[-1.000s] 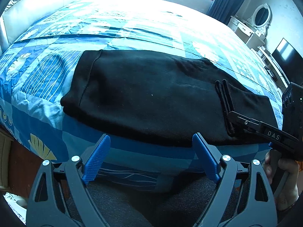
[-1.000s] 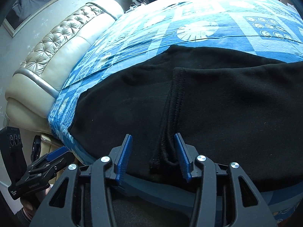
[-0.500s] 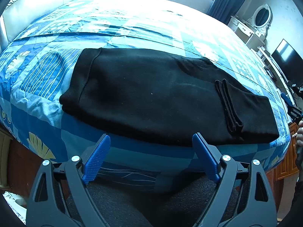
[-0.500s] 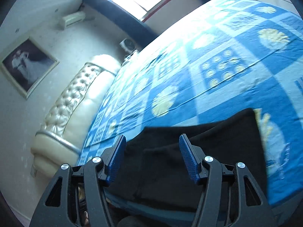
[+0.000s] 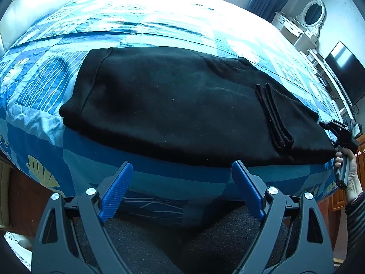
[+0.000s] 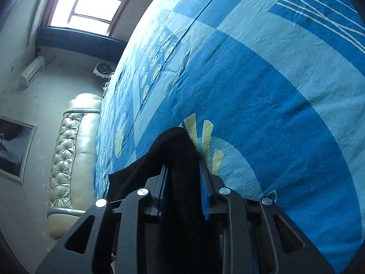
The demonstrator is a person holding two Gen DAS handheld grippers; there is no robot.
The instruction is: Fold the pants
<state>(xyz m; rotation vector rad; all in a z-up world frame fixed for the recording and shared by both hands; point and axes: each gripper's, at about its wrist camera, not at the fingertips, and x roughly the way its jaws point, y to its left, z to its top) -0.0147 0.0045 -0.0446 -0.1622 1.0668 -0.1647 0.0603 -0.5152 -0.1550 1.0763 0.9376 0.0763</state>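
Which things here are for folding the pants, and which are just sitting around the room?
For the job:
- black pants, lying on the bed
- right gripper, jaws just closed on one end of the pants
- left gripper, jaws open, holding nothing
- blue patterned bedspread, the folding surface

Just there:
- dressing table with oval mirror
- dark television
- framed picture
- padded headboard

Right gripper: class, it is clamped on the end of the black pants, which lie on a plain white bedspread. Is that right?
Not quite. The right gripper is shut on the black pants, but the bedspread is blue patterned, not plain white, as the right wrist view shows.
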